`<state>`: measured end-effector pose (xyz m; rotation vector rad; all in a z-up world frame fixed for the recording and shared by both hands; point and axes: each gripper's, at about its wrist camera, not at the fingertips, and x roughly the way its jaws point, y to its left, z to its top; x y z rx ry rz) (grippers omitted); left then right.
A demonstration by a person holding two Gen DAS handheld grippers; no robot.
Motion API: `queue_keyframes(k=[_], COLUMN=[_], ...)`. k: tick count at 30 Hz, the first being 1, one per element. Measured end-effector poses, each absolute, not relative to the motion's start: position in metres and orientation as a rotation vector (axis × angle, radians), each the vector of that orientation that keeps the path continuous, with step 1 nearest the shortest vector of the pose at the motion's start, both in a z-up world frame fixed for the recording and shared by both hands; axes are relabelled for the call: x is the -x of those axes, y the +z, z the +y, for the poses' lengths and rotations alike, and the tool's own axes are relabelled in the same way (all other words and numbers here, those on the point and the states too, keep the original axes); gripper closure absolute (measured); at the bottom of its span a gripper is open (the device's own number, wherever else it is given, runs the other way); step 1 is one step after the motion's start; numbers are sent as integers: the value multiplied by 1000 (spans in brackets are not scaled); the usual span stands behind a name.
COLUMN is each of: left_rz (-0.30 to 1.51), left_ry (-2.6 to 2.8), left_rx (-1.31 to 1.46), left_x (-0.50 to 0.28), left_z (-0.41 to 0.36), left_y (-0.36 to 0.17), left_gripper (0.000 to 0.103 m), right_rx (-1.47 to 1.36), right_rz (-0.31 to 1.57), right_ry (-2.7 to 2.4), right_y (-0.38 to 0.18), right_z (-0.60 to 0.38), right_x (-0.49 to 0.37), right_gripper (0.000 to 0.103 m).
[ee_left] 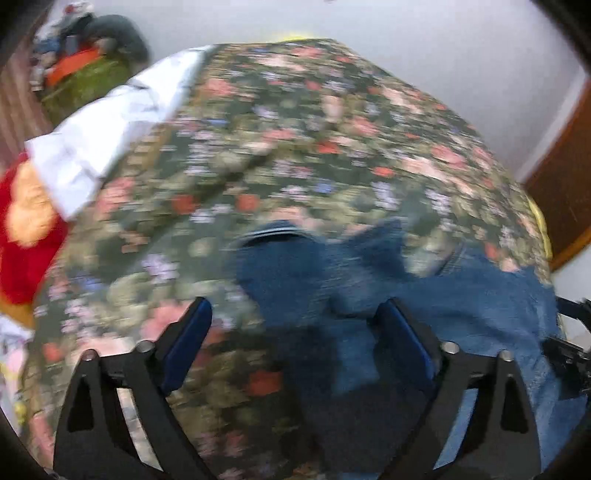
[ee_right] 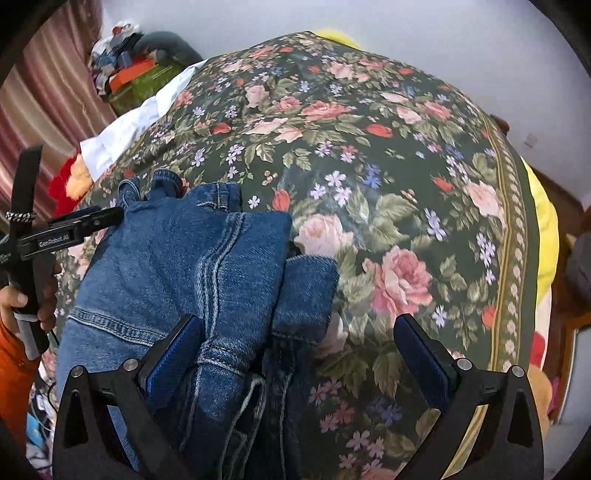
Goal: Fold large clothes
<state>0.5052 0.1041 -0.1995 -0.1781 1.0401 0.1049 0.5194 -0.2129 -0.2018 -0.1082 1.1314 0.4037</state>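
Note:
Blue denim jeans lie bunched on a dark green floral bedspread. My right gripper is open, low over the jeans' right side, its left finger on the denim. My left gripper shows at the left edge of the right wrist view, its tip at the jeans' far left corner. In the blurred left wrist view the left gripper is open, with the jeans between and right of its fingers. Nothing is gripped.
A white cloth and a red and orange plush lie at the bed's left. A pile of things sits by a curtain. Yellow bedding edges the right side. A white wall is behind.

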Motion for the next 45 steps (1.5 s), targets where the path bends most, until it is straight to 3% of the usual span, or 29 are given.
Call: queue_keyframes(k=[8,16,24,30,43,45], left_rz=[998,995,1165,1150,1201,1192], left_ry=[139,-9,-198,-224,-273,-277], left_rx=[203,253,538,712,864,864], left_x=[-452,-404,-405,-422,-473,-474], left_z=[151,124,81,83,70,69], left_y=[-158,-144,-207,-231,-272,-270], left_gripper=[20,18,13,2,0,5], right_rx=[175,33,-107,-336,-269,-281], right_rz=[1053,1076,1312,1432,1378,1356], right_ry=[358,427,501,609,695,692], right_y=[-155,-127,-199,-238,-258,-258], right_z=[-228,-245,-234,-238,-188,-191], right_x=[-487,-465,-476,-497,-525,-523], right_gripper=[0,0,0,0,0,6])
